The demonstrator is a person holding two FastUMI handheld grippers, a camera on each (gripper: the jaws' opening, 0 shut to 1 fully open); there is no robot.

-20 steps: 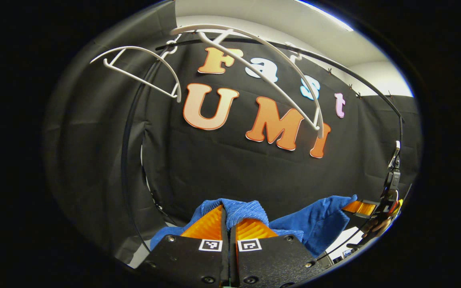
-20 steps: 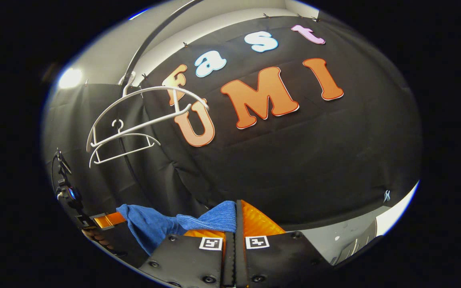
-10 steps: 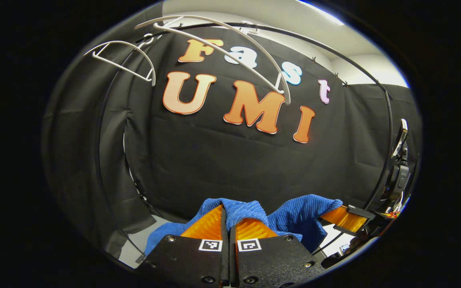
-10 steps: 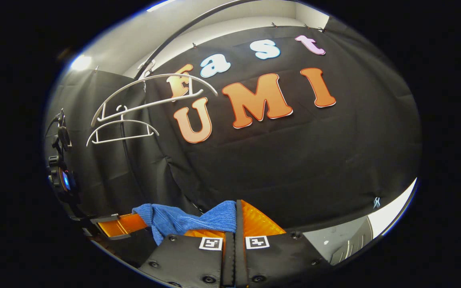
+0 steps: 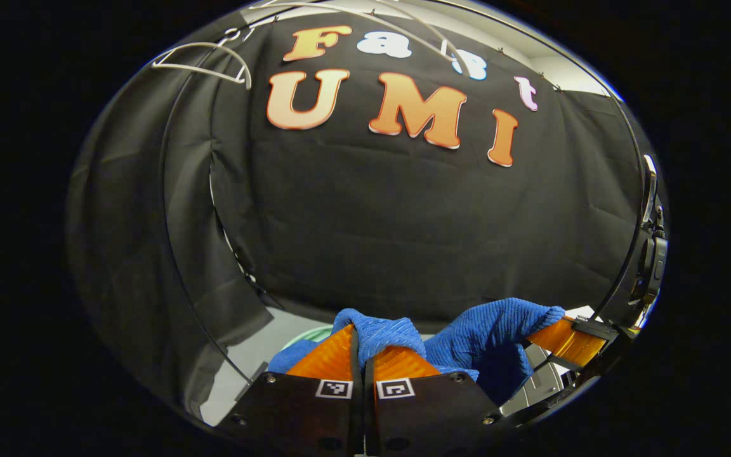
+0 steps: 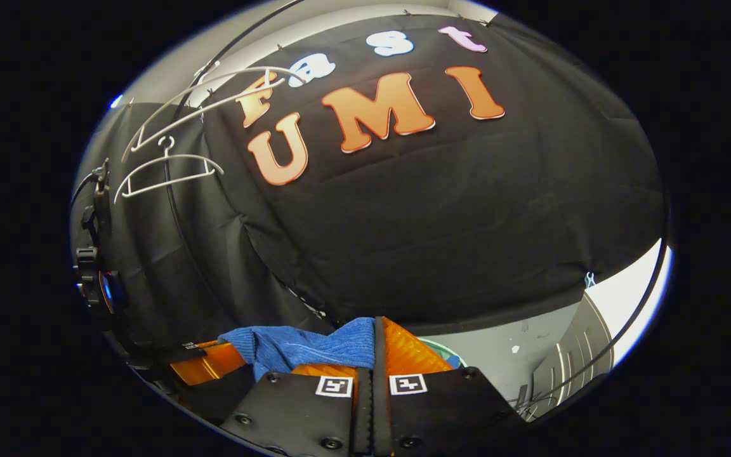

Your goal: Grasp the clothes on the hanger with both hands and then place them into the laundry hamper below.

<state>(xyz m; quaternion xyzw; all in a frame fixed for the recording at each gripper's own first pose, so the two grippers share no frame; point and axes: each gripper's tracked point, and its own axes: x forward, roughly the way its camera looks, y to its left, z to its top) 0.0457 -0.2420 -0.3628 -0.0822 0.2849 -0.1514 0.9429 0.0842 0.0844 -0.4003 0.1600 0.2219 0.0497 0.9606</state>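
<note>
Two bare white hangers (image 6: pixel 169 168) hang at ten o'clock. Left gripper (image 5: pixel 360 346) and right gripper (image 6: pixel 375 343) each pinch the ribbed blue garment (image 5: pixel 486 330), bunched between them.

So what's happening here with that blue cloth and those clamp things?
A person is holding a pair of tongs in each hand, and both are pinched shut on one blue garment. The left tongs grip one bunched edge; the right tongs grip another, so the cloth stretches between them. The white hangers hang bare on the rail up above. A light green rim, probably the laundry hamper, peeks out beneath the garment, which is not yet inside it.
</note>
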